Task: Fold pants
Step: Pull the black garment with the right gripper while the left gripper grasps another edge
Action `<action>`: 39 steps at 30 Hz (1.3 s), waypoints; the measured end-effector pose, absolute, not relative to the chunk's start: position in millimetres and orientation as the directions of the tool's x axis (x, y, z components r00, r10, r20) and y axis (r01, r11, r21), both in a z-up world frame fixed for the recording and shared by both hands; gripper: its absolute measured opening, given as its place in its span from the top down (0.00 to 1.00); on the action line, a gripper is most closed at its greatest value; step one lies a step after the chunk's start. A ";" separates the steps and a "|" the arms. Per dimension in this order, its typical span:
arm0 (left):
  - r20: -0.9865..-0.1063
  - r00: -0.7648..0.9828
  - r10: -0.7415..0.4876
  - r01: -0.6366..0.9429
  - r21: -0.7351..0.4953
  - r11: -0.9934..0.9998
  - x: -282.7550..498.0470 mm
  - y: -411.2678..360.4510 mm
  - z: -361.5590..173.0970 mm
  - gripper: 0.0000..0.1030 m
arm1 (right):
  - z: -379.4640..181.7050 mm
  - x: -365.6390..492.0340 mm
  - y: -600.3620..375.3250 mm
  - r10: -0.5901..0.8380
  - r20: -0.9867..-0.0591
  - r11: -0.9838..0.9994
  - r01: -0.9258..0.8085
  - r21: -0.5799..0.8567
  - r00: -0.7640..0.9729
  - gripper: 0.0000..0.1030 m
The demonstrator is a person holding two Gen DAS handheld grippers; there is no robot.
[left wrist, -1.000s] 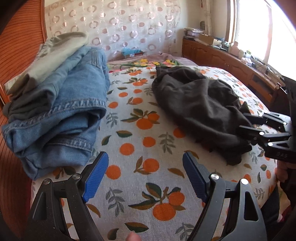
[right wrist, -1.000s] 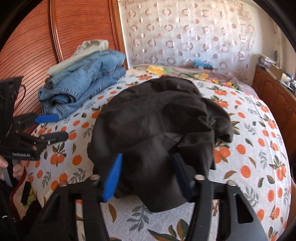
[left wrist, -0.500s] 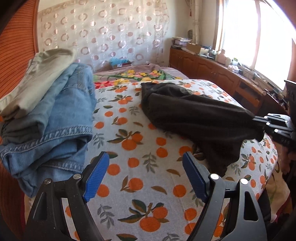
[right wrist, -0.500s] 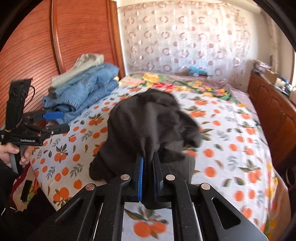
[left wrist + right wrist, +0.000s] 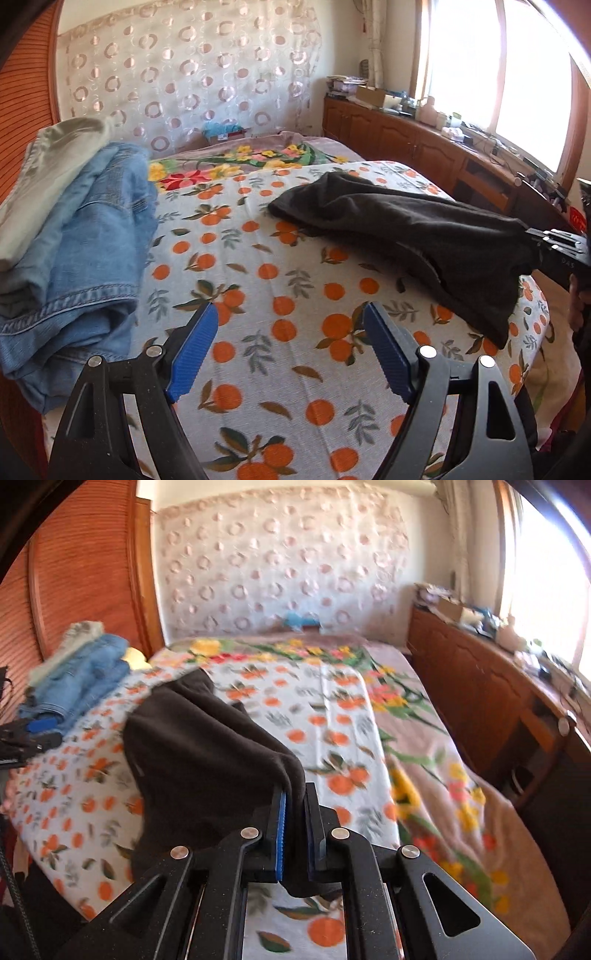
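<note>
dark pants [image 5: 207,753] pinched in closed right gripper [image 5: 294,812], stretched over orange-print bedspread [image 5: 280,288]. left gripper [image 5: 288,339] jaws wide apart, empty. folded jeans [image 5: 85,258] far left.

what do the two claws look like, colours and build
Both are matte black plastic frames with triangular cutouts and silver rivets at the pivots. The left claw has ridged blue pads on its fingers; the right claw has them too. A black cable hangs at the right view's left edge.

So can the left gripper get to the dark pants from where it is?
Probably yes. The left gripper is open over bare bedspread, and nothing lies between it and the dark pants, which the right gripper holds.
</note>
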State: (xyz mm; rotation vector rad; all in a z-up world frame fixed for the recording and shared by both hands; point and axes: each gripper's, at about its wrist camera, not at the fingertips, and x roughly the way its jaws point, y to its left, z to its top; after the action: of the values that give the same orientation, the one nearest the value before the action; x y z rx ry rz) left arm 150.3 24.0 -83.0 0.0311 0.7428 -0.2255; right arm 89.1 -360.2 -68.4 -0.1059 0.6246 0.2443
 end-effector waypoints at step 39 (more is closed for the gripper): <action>-0.739 0.541 -0.402 0.338 -0.247 0.908 195.6 -82.1 -102.5 0.31 | -68.0 50.9 -340.9 0.224 -0.602 0.964 -0.266 0.020 0.767 0.65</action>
State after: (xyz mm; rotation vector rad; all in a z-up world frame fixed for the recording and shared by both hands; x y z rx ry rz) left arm 195.6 -82.1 -102.5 -0.0777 0.8979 -0.4401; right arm 50.9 -340.9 -68.0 -0.0682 0.6443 0.2666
